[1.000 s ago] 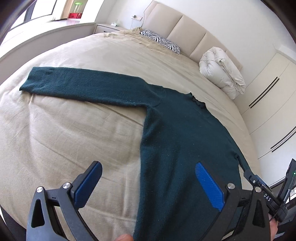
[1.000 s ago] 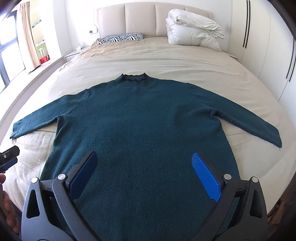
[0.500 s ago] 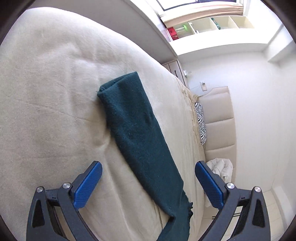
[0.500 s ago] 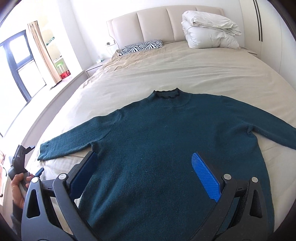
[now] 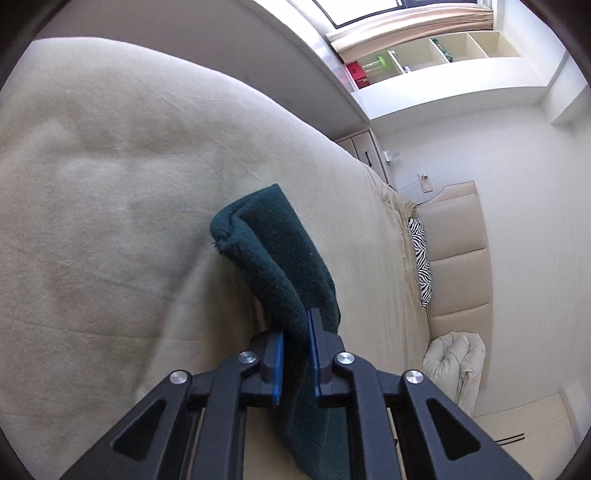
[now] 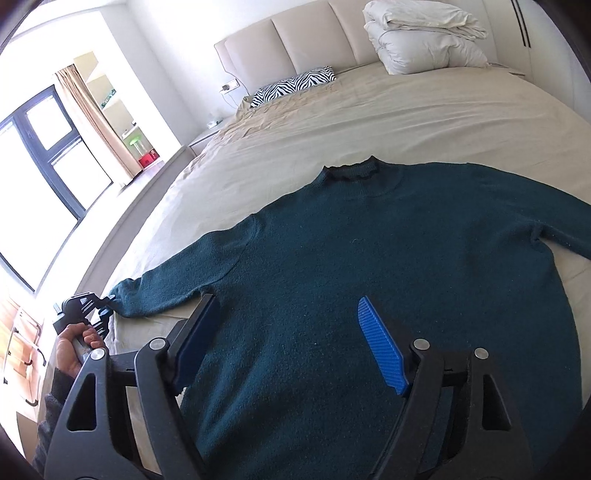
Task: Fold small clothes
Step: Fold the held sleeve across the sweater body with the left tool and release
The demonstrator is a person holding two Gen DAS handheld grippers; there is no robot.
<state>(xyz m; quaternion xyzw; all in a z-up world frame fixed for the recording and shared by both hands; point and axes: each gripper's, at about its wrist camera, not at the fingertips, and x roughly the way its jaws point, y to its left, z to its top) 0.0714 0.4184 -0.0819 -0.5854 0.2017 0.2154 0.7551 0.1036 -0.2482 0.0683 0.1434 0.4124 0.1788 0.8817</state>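
Note:
A dark green long-sleeved sweater (image 6: 369, 280) lies flat, front up, on the beige bed (image 6: 406, 122), collar toward the headboard. My left gripper (image 5: 295, 339) is shut on the end of the sweater's left sleeve (image 5: 273, 251), which bunches up between the blue pads. In the right wrist view the left gripper (image 6: 83, 308) shows at the sleeve cuff at the bed's left edge. My right gripper (image 6: 291, 343) is open and empty, hovering over the sweater's lower body.
A zebra-print pillow (image 6: 295, 85) and a folded white duvet (image 6: 424, 40) lie by the padded headboard. A window and shelves (image 6: 55, 147) are on the left. White wardrobe doors (image 6: 535, 29) stand at the right.
My left gripper moved to the left sleeve end and shut on it, lifting the cuff. My right gripper stayed open and swung slightly left over the sweater.

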